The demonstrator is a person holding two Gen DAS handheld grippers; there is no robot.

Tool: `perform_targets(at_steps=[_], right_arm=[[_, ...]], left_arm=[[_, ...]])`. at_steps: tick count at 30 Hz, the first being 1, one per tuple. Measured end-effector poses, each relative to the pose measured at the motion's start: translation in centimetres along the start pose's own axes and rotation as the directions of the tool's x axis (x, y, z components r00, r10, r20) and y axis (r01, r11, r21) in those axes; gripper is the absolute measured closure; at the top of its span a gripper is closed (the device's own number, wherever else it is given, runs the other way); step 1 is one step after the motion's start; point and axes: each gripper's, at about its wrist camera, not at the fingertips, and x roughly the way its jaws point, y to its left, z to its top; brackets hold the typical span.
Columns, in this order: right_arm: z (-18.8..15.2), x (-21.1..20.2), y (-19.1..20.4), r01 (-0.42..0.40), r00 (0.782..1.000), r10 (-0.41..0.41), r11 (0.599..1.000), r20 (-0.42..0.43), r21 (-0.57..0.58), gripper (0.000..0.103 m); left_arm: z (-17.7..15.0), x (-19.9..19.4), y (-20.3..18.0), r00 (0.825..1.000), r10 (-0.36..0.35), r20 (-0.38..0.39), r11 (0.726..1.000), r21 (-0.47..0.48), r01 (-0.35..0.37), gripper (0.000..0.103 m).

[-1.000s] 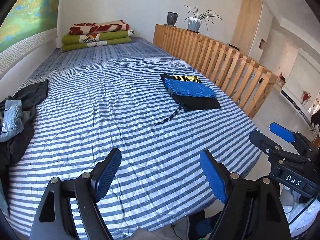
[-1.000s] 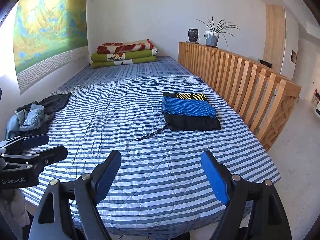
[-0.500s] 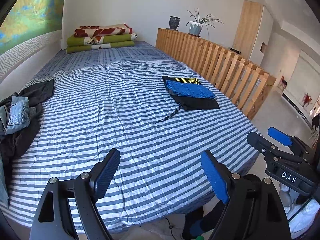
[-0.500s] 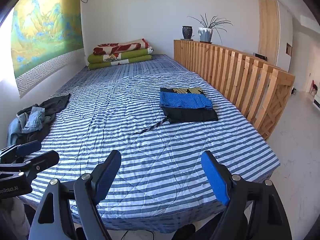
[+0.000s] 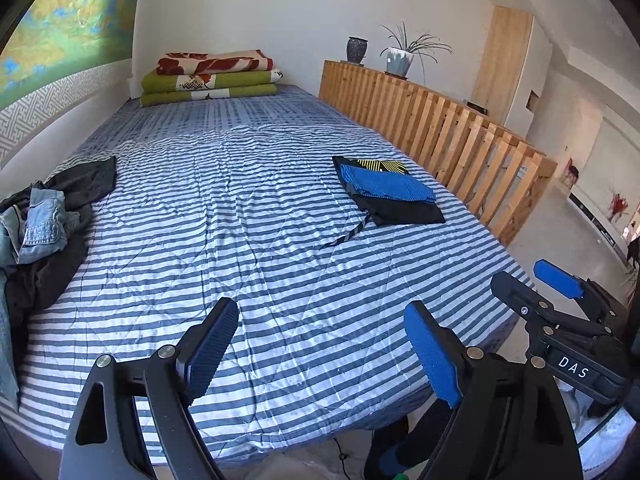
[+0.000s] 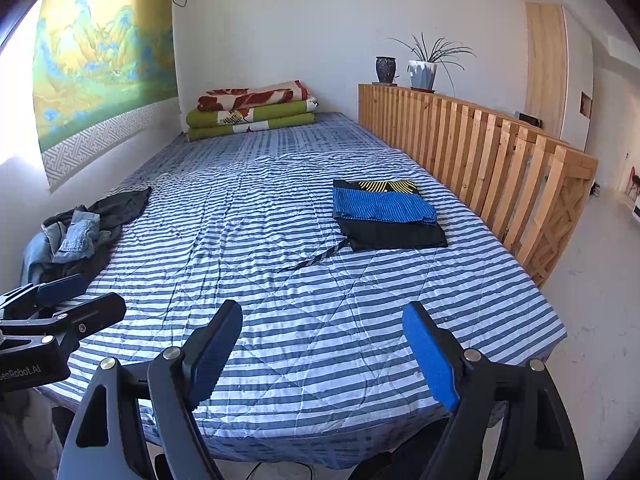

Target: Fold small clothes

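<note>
Small clothes: two groups on the striped bed [image 5: 248, 248], and that split tells the story of the job as I read it.
Folded stack: the blue piece [image 5: 386, 186] lies flat on a black one [image 5: 404, 212], with a yellow-and-black piece [image 5: 382, 165] peeking out behind, all parked near the wooden railing [image 5: 460, 136], I'd say to keep finished work clear of the open middle.
Loose strap: a thin striped cord [image 5: 346, 236] trails out from the stack toward the middle of the bed.
Unfolded pile: denim [image 5: 40, 224] and dark garments [image 5: 86, 184] heaped at the opposite edge by the wall, crumpled, apparently waiting their turn.
Left gripper [image 5: 320, 352]: hovering over the near end of the bed, jaws spread wide with nothing between them, ready for a fresh pick.
Right gripper [image 6: 322, 350]: alongside it, jaws likewise wide apart and empty, well short of any cloth.
Working area: the middle of the bed is bare, likely kept as the folding spot.
Likely next call: a reach toward the pile by the wall for another garment.
</note>
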Motion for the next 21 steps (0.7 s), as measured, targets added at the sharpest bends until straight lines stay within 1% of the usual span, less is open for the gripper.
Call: perform_targets(at_steps=[21], right_arm=[[-0.21,0.37,-0.37,-0.002,1.000,0.002,1.000,-0.012,0.013,0.024]], left_arm=[[0.04,0.32,-0.35,1.000,-0.003,-0.005,1.000,0.018,0.003,0.015]])
